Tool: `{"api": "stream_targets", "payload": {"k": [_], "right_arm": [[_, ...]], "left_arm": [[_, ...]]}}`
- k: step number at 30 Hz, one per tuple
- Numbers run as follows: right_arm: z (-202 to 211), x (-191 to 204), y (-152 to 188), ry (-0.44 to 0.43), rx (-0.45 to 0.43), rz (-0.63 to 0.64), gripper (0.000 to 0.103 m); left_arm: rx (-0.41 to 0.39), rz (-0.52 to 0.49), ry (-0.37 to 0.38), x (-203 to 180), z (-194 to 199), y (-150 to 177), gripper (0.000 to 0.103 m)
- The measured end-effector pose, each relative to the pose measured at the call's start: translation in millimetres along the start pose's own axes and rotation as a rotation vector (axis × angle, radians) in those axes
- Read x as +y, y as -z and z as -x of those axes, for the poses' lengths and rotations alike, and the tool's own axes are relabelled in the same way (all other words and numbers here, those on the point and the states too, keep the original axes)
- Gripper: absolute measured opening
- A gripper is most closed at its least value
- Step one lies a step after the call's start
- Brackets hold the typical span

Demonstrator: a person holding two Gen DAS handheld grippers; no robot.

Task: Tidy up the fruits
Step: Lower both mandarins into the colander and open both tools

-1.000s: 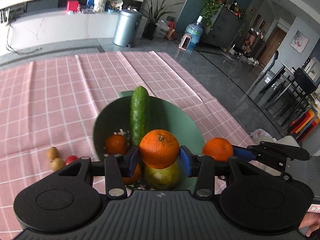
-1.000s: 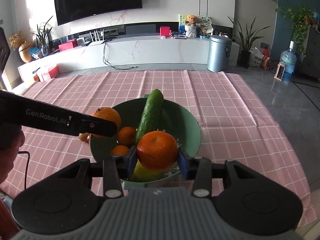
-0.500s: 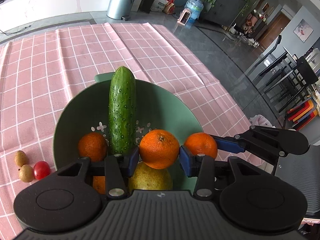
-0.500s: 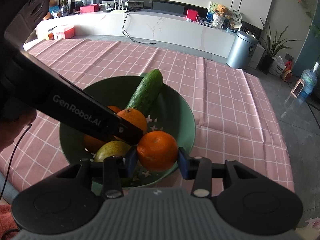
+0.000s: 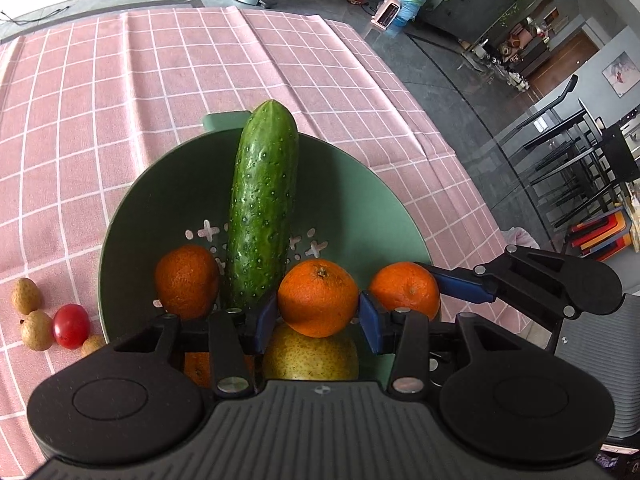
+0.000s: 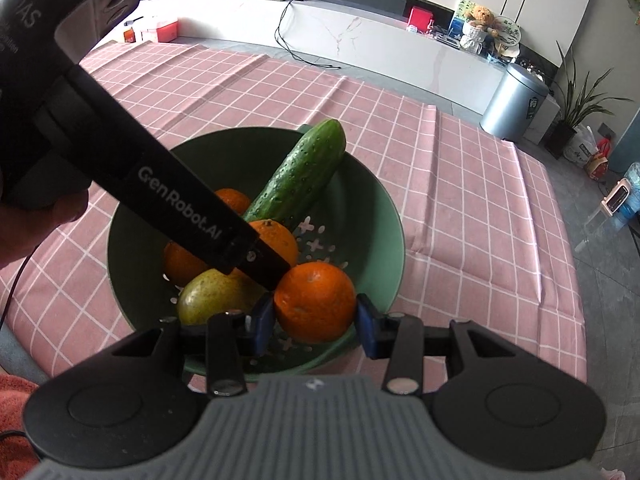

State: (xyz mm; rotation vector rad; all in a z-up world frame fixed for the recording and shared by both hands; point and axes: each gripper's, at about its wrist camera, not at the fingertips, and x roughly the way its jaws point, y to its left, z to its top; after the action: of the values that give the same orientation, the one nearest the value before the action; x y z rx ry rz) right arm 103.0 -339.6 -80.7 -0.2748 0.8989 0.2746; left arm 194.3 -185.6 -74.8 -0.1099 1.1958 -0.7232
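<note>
A green colander bowl (image 5: 352, 196) (image 6: 368, 208) on the pink checked cloth holds a cucumber (image 5: 262, 204) (image 6: 300, 172), a pear (image 5: 310, 356) (image 6: 212, 294) and oranges (image 5: 186, 280). My left gripper (image 5: 318, 318) is shut on an orange (image 5: 318, 298) just above the pear inside the bowl. My right gripper (image 6: 316, 318) is shut on another orange (image 6: 316, 300) over the bowl's near right side; it shows in the left wrist view (image 5: 404, 290) beside the left one.
Several small brown fruits (image 5: 26, 296) and a cherry tomato (image 5: 71, 326) lie on the cloth left of the bowl. The table's right edge (image 5: 472, 184) drops to the floor. The left gripper's arm (image 6: 160, 184) crosses over the bowl.
Both grippers have moved forward and down over the bowl with their oranges. The right orange has come in over the bowl's rim next to the left one.
</note>
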Motion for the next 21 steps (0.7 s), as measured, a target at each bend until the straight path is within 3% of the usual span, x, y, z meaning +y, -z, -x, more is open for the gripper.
{"api": "stream_targets", "payload": {"k": [5, 11, 21], "right_arm": [[-1, 3, -1, -0.005, 0.020, 0.008, 0.040], [-6, 5, -6, 0.007, 0.051, 0.011, 0.040], [-16, 4, -13, 0.010, 0.100, -0.015, 0.040]], "left_arm": [[-0.010, 0.009, 0.012, 3, 8, 1, 0.060], [-0.075, -0.003, 0.004, 6, 39, 6, 0.060], [-0.152, -0.076, -0.216, 15, 83, 23, 0.060]]}}
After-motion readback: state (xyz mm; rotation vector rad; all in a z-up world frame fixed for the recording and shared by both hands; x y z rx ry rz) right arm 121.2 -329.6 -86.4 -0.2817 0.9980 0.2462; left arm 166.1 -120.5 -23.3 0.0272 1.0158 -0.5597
